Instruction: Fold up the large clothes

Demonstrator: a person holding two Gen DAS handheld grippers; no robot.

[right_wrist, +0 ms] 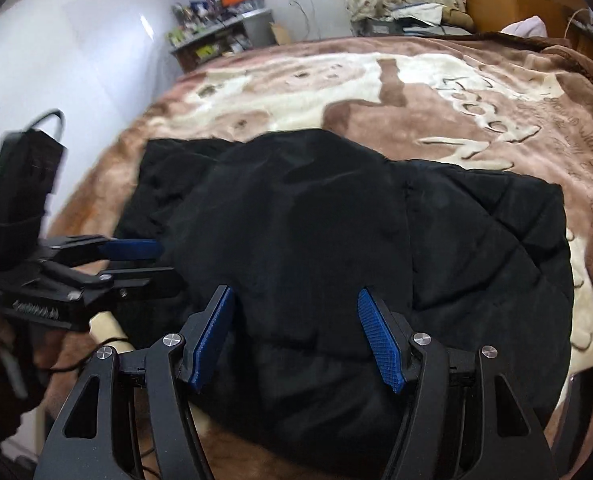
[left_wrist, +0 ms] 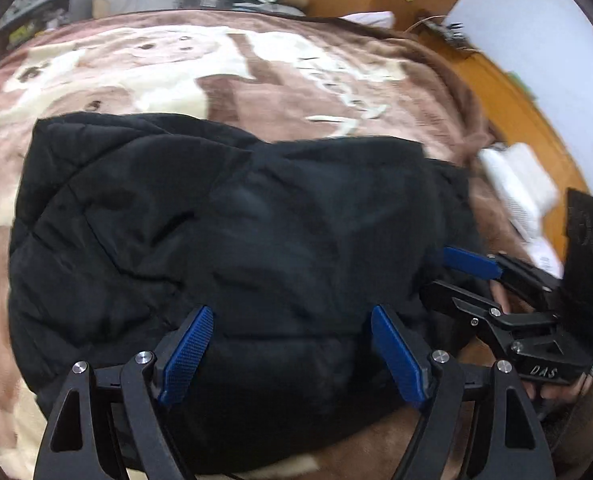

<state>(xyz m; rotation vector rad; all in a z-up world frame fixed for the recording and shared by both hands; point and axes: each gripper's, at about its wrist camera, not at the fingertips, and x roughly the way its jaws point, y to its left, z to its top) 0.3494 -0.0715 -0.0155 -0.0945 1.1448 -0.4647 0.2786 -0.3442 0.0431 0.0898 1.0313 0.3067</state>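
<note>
Black jacket [left_wrist: 232,248] lies folded into a thick, rounded bundle on the near part of the bed, over a brown and cream blanket [left_wrist: 280,92]. Its cloth is matte and padded, with stitched diamond lines and soft creases. The blanket is fluffy, with cream shapes and letters. The left gripper [left_wrist: 292,354] hangs over the near edge of the jacket, its ribbed blue pads [left_wrist: 186,354] spread apart and holding nothing. The right gripper [right_wrist: 296,334] is also released, near the jacket's right side.
</note>
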